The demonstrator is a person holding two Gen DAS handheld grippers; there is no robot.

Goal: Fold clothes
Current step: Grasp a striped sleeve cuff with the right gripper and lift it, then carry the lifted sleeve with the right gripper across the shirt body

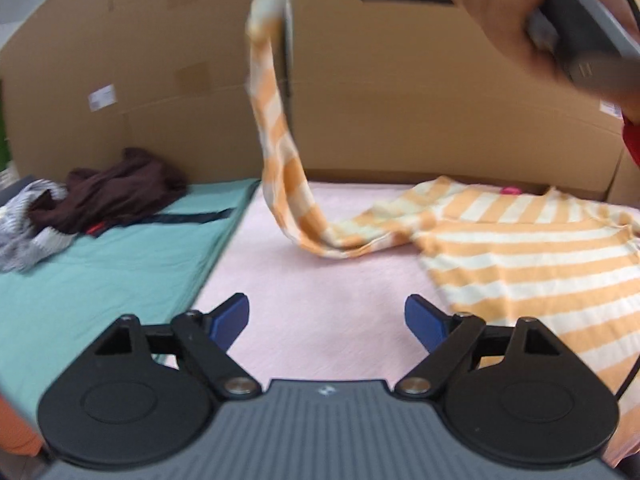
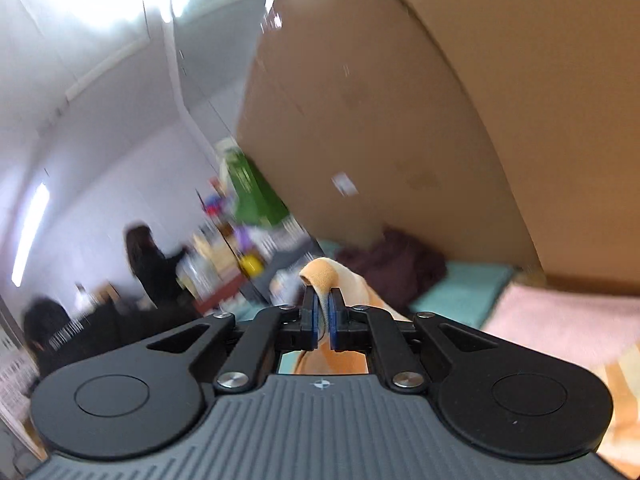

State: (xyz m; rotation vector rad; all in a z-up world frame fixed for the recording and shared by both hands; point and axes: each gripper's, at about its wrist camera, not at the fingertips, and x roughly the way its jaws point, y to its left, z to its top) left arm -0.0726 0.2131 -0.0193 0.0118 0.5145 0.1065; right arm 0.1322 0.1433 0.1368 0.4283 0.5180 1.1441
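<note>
Sleeve (image 1: 276, 120) of the striped shirt (image 1: 520, 256) is hanging as a long strip from the right gripper (image 2: 324, 316), whose jaws are pinching its cuff tight, with a small fold of orange cloth poking up between the blue pads (image 2: 314, 322). In the left wrist view that gripper is sitting high at the top edge, held by a hand (image 1: 496, 12), and the sleeve is running down from it to the pink mat (image 1: 320, 312), where it is joining the shirt body. The body is lying mostly flat on the mat, spreading to the right of the left gripper (image 1: 326, 322) and a little beyond it. The left gripper is hovering low over bare mat with its jaws standing wide and nothing between them. The sleeve's long axis is running steeply, top to bottom, then curving right into the shoulder; the shirt's stripes are running across the view. The left gripper is the nearer one to the shirt's hem side, which is lying just right of its right finger (image 1: 424, 320), so a grab there would likely mean swinging right. A dark garment (image 1: 116, 192) is sitting well apart on the green sheet (image 1: 100, 280) to the left.
</note>
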